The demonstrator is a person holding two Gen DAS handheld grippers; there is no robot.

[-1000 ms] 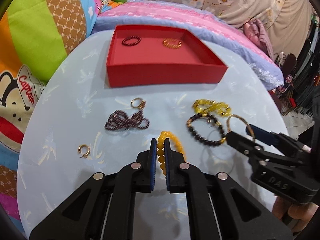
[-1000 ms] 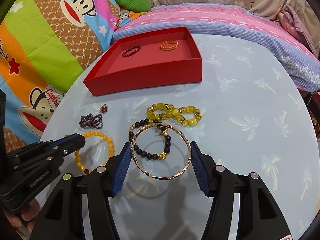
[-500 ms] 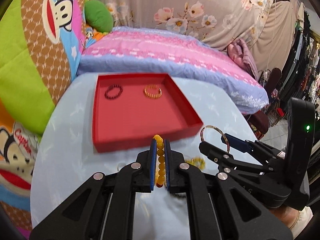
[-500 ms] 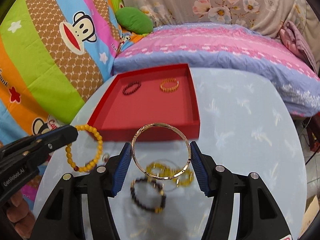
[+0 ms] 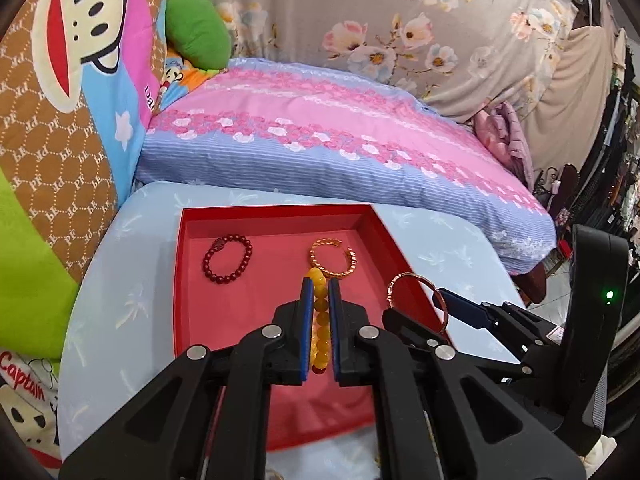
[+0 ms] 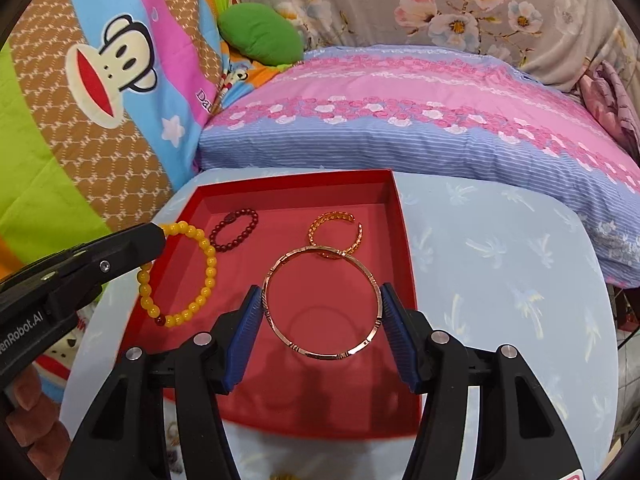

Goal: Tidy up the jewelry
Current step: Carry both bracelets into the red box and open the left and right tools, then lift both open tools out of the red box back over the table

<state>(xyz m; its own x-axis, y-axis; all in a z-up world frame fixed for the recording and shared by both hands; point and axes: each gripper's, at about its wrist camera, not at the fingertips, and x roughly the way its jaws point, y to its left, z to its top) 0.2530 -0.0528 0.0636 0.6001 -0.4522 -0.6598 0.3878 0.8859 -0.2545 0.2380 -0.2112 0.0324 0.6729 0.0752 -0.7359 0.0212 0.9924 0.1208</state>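
Both claws hang over the red tray (image 6: pixel 404 248), ready to drop: left claw (image 5: pixel 319 320) clenched on the yellow bead bracelet (image 6: pixel 188 276), right claw (image 6: pixel 322 320) grasping the gold bangle (image 6: pixel 320 304).

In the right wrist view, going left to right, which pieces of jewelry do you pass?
Yellow bead bracelet held over the red tray, then dark red bead bracelet, then the rose-gold bangle in the right claw. The gold cuff overlaps the bangle, so I left it out.
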